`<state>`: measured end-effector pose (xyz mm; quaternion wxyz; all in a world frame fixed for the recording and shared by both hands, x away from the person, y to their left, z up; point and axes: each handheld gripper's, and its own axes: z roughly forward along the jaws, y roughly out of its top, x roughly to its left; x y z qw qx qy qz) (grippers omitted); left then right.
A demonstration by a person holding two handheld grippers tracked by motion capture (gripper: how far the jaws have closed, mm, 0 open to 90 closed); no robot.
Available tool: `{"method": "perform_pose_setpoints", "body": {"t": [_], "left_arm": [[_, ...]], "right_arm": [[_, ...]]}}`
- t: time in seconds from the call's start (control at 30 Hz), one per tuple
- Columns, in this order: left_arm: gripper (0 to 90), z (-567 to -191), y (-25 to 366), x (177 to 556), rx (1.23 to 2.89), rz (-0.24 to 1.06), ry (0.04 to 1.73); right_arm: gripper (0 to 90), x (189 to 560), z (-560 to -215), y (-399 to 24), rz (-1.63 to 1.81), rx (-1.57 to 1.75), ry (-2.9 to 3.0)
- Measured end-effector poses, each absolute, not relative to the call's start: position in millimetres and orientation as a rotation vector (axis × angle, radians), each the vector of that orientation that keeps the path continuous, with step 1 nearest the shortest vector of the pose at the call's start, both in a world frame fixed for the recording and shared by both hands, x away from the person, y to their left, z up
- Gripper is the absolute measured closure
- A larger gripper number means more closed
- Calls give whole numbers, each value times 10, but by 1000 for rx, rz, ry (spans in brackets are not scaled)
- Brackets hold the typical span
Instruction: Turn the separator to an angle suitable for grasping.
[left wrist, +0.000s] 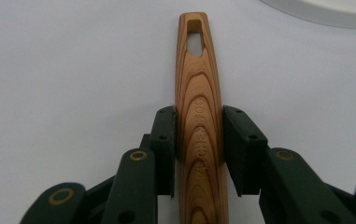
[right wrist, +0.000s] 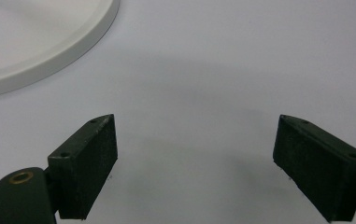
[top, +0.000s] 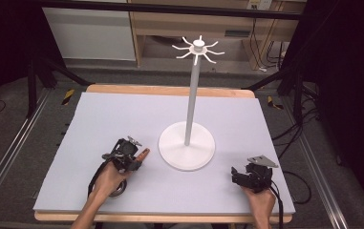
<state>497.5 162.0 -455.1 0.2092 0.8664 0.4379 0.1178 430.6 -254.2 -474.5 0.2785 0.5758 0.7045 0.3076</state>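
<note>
High view: at the left, the left gripper (top: 133, 160) lies low over the pale grey table (top: 112, 114) in the person's left hand (top: 109, 179), and a wooden handle (top: 144, 153) pokes out from its tip toward the white stand (top: 187, 143). Left gripper view: the 2 black jaws sit on either side of the wooden handle (left wrist: 199, 121), the left pad against the wood, the right pad at its edge with at most a hairline of gap; the grip reads as closed on the handle. The handle runs straight away from the camera, lies flat on the table, and ends in a slotted hanging hole just short of the stand's round base (left wrist: 325, 11). What is at the handle's other end I cannot tell.

In the middle of the high view the stand rises on a slim post to a ring of small white hooks (top: 198, 49), all bare.

At the right, the right gripper (top: 239, 175) rests on the table near the front edge, held in the right hand (top: 261, 200), well apart from the stand. Right gripper view: its 2 jaws stand wide apart with bare table between them, and the base's rim (right wrist: 73, 37) shows at the upper left.
</note>
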Motion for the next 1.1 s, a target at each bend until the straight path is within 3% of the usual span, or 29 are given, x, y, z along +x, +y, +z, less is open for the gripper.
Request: {"method": "perform_pose_setpoints", "body": {"t": [0.7, 1.1], "left_arm": [[666, -4500, 1634, 4927, 2406, 351, 1167], [669, -4236, 1836, 4781, 2291, 388, 1142]], "right_arm": [[142, 4305, -4750, -2580, 827, 1555, 1886], [142, 4303, -4748, -2586, 828, 1557, 1883]]}}
